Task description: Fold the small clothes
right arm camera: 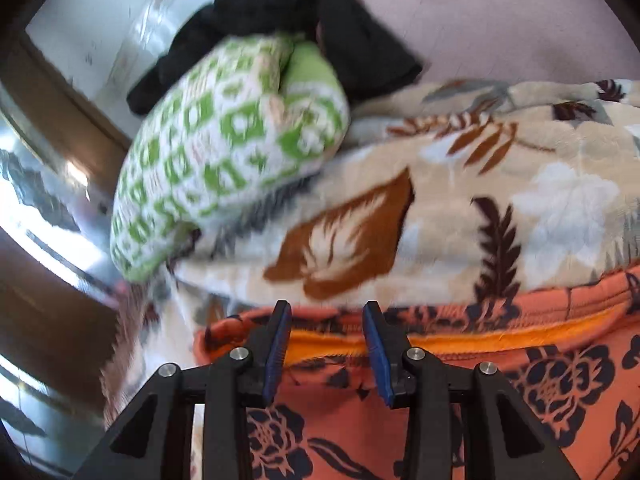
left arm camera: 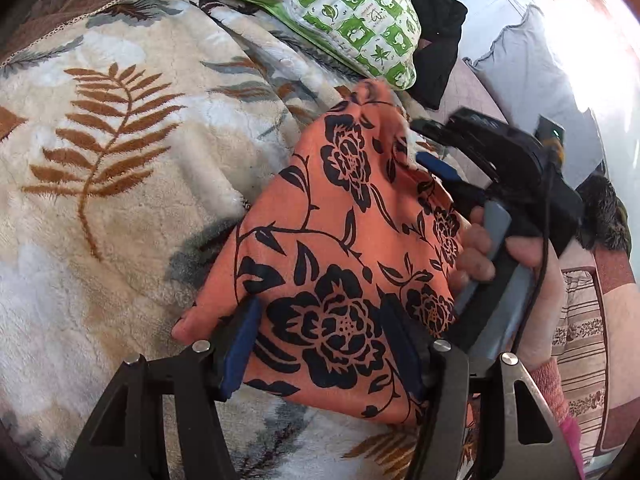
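Your orange black-flowered cloth garment lies on the plush leaf-patterned blanket, near its right edge. Behind it, the green-and-white patterned cushion rests on the blanket's far edge. A black bundle of fabric sits just behind the cushion, touching it.

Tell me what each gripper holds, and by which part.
Nothing is clearly held. The right gripper stands open over the waistband of the orange floral garment; the left gripper straddles its middle.

One orange floral garment, two grippers, the left gripper and the right gripper, one green-and-white patterned pillow, one leaf-print blanket, one black garment, one visible hand
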Motion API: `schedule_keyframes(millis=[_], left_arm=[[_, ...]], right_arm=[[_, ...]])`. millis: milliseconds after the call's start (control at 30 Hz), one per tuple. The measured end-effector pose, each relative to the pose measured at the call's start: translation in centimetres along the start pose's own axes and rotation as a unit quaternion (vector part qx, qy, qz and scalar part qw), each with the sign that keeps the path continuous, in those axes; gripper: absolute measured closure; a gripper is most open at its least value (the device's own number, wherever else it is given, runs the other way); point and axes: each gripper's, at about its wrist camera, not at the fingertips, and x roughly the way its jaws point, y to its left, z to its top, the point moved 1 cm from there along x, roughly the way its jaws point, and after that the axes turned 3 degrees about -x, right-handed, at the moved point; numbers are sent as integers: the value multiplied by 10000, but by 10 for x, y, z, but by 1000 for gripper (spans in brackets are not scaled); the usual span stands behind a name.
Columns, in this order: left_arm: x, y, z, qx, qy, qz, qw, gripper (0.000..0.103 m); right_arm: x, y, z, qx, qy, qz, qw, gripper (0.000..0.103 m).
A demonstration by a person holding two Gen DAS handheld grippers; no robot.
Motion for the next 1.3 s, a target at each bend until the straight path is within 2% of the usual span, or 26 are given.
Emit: schedule_keyframes(millis=[100,200,300,433,533,600,633,667,700,767,900,1000,1067,1167,1233,1267,1300], left_arm=[[0,0,2,-42,17,-31,10000,41],[0,-1,3,16,2,-15,10000,41],[-4,-5,3,121,-119,-12,9999,41],[-10,-18,3,518,-415,182,9976,41],[-3,-23,1,626,-373,332,9968,40],[9,-24,-3,669,-232,643,9954,40],[14,-25,-6,753,-196,782,9939,40],[16,-28,-8,859,-226,902,9920,40],[17,-31,-10,952,-262,996,9901,40],[15,-34,-10,1018,-306,1013,9892,39],[2,-27,-1,773,-583,874,9915,39],[-4,-20,8,700,-769,1025,9893,39],[2,-14,12,652,-657,1159,9889,39],[13,-10,11,584,-452,1235,9896,39],[18,-12,12,621,-429,1275,9890,39],[19,-13,12,652,-429,1285,9886,39],[19,-15,12,672,-415,1290,9885,39]], right_arm=[[-21,-7,-4,-264,69,-210,9994,63],[-61,-34,-18,-345,75,-587,9976,63],[-108,-73,-34,-113,-58,-839,9964,63],[-176,-128,-58,192,-403,-1383,9894,63],[-216,-175,-76,683,-565,-1661,9821,63],[-223,-203,-88,935,-380,-1931,9760,63],[-219,-218,-93,1055,-139,-2116,9716,63],[-215,-231,-96,1184,-37,-2070,9711,63],[-215,-234,-94,1255,-115,-1980,9721,64],[-216,-229,-81,1295,-192,-1999,9710,63],[-194,-197,-47,1005,-325,-1601,9814,62],[-148,-153,-25,623,-90,-1179,9910,62],[-106,-115,-17,261,203,-882,9956,62],[-40,-62,-16,-202,747,-648,9949,62],[-7,-39,-17,-428,894,-758,9922,61],[9,-28,-14,-588,844,-1031,9893,60],[18,-18,-8,-737,659,-1219,9876,54]])
